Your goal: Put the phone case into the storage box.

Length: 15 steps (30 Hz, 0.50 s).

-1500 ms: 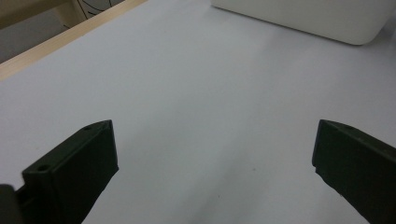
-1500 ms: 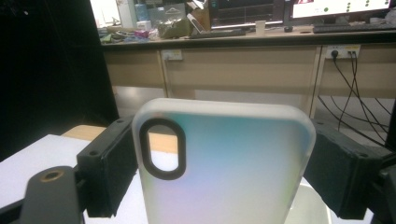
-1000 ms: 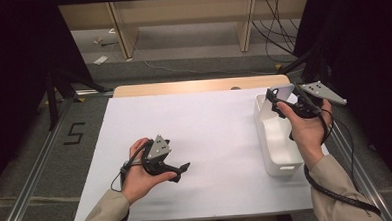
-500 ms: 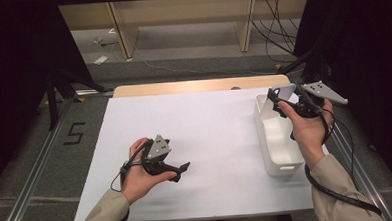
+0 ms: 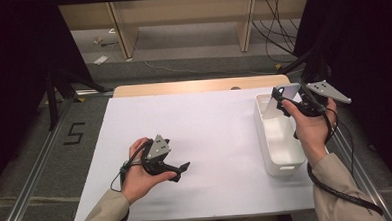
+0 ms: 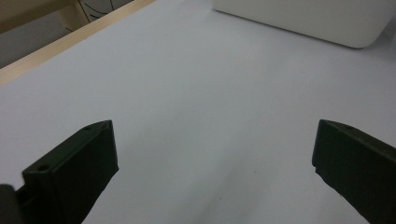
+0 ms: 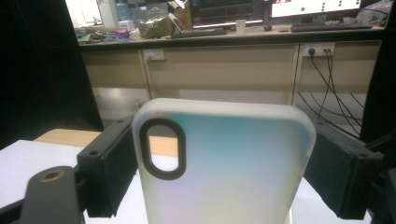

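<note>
White table (image 5: 210, 135) under the spread left gripper (image 5: 182, 172); right gripper (image 5: 279, 101) clamps a case (image 7: 224, 163), bottom cut off, above the bin (image 5: 280, 137).

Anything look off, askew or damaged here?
Nothing stands out. The right gripper holds a phone case squarely between its jaws above the white bin; the left gripper rests open on the white table.

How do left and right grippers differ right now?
The left gripper is open with nothing between its jaws; the right gripper is shut on a phone case. The left sits low on the white sheet; the right is raised above the bin. Both are hand-held.
</note>
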Each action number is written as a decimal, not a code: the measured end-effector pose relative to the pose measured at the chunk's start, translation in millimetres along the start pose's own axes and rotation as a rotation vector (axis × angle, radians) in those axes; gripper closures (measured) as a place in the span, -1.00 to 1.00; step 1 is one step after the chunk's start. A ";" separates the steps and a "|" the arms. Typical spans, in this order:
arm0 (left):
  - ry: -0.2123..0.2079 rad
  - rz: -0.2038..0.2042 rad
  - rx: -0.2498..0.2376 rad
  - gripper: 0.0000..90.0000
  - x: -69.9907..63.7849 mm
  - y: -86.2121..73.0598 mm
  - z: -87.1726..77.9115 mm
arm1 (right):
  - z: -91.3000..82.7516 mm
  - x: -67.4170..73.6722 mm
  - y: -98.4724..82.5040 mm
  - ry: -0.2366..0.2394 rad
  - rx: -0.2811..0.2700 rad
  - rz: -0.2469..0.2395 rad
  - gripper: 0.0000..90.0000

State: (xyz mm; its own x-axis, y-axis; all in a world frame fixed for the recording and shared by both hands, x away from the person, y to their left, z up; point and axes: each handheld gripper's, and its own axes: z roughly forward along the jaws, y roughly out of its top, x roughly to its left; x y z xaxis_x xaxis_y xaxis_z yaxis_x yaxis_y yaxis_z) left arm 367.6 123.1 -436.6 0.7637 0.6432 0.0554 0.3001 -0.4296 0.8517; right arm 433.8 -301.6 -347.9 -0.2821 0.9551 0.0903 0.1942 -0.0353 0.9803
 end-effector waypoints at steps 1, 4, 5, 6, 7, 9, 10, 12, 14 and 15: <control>0.001 0.000 0.000 -1.00 0.0 0.0 0.0 | 0.0 -0.5 -0.1 -0.003 0.001 0.002 -0.60; 0.001 0.000 0.000 -1.00 0.0 0.1 -0.2 | 0.6 -2.1 -0.6 -0.007 0.001 0.000 -0.60; 0.001 0.000 0.002 -1.00 0.1 0.2 -0.4 | 0.9 -2.5 -0.9 -0.007 0.001 0.000 -0.60; 0.000 0.000 0.002 -1.00 0.1 0.2 -0.4 | 1.2 -2.7 -1.1 -0.008 0.003 0.001 -0.60; 0.000 0.000 0.002 -1.00 0.1 0.2 -0.4 | 1.3 -2.9 -1.4 -0.007 0.005 0.002 -0.60; 0.000 0.000 0.003 -1.00 0.2 0.2 -0.5 | 2.1 -3.8 -2.0 -0.011 0.004 0.001 -0.60; 0.001 0.000 0.002 -1.00 0.2 0.2 -0.5 | 2.3 -4.2 -2.0 -0.011 0.006 0.002 -0.60; 0.001 0.003 0.002 -1.00 0.4 0.4 -0.8 | 2.6 -4.9 -2.2 -0.013 0.008 0.003 -0.60; 0.002 0.001 -0.001 -1.00 0.3 0.5 -0.8 | 3.4 -5.7 -2.9 -0.014 0.010 0.003 -0.60; 0.003 0.005 -0.001 -1.00 0.6 0.6 -0.9 | 3.8 -6.0 -3.3 -0.014 0.011 0.001 -0.60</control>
State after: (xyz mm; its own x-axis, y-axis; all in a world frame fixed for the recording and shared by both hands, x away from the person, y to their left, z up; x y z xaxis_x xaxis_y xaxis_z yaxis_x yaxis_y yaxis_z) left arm 367.7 123.8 -435.6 0.7634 0.6431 0.0608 0.2962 -0.4321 0.8518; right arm 438.4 -306.0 -352.3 -0.2687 0.9591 0.0892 0.2054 -0.0334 0.9781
